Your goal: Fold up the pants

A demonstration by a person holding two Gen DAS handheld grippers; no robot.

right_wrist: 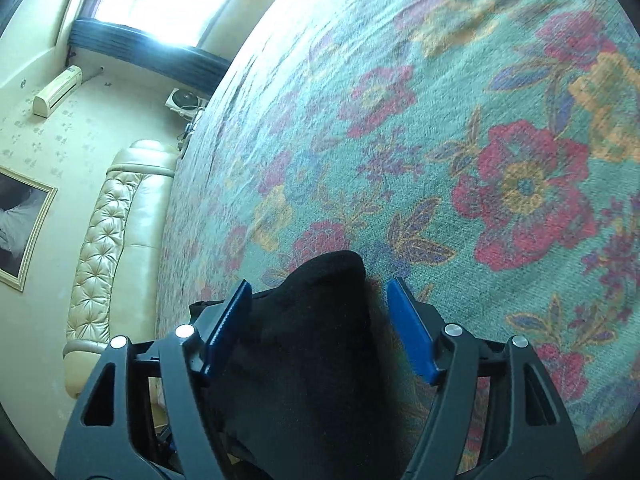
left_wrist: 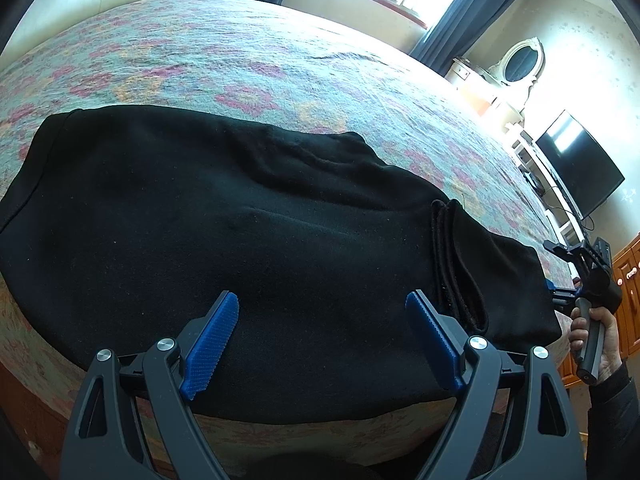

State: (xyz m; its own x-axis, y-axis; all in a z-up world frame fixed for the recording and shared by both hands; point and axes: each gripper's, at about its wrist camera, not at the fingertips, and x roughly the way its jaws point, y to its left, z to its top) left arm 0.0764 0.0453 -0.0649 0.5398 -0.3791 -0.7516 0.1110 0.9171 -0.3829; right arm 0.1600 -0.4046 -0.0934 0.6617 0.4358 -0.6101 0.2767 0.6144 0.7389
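Observation:
Black pants (left_wrist: 240, 220) lie flat across the near part of a floral bed cover (left_wrist: 280, 60); a folded layer with a ribbed edge (left_wrist: 452, 264) rests on their right end. My left gripper (left_wrist: 322, 296) hovers open over the pants' near edge, with nothing between its blue pads. At the pants' right end a hand (left_wrist: 592, 336) holds my right gripper (left_wrist: 562, 294). In the right wrist view that gripper (right_wrist: 319, 284) stands open around a raised end of the black pants (right_wrist: 320, 360). The fabric lies against the left pad, and the right pad (right_wrist: 406, 320) is apart from it.
The bed's front edge (left_wrist: 320, 440) runs just below the pants. A cream tufted headboard (right_wrist: 116, 240) closes the far end. A television (left_wrist: 580, 164) and wooden cabinets (left_wrist: 628, 280) stand to the right of the bed. The floral cover (right_wrist: 440, 160) stretches beyond the pants.

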